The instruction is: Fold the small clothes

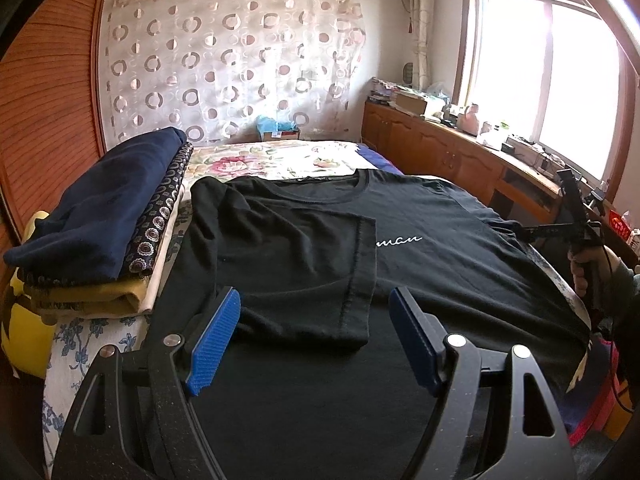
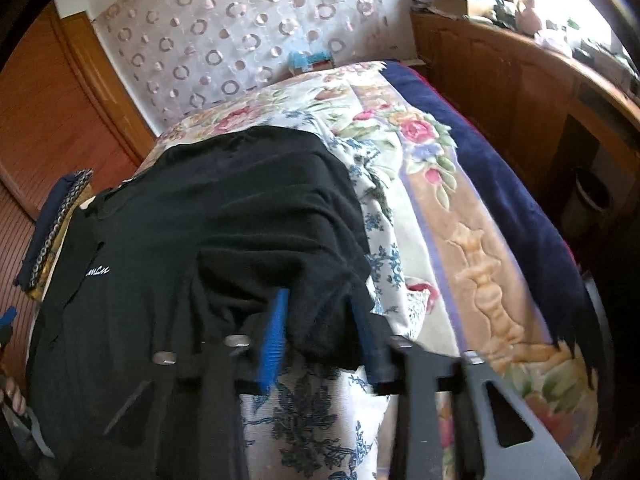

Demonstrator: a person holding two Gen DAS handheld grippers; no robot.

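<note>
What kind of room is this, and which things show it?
Most likely a bedroom in a home. A bed with a floral bedspread fills the middle, folded clothes are stacked on it, and a wooden cabinet stands under the window.

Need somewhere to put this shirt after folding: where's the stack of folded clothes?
In the left wrist view the stack of folded clothes sits on the bed's left edge, beside the black T-shirt, against the wooden wardrobe.

black T-shirt (image 1: 420,264): soft matt knit cloth | gripper pads (image 1: 216,336): ribbed blue plastic | gripper arms (image 1: 532,408): matt black | wardrobe (image 1: 52,92), 9 o'clock: ridged brown wood | bedspread (image 2: 472,208): plush flowered fabric
</note>
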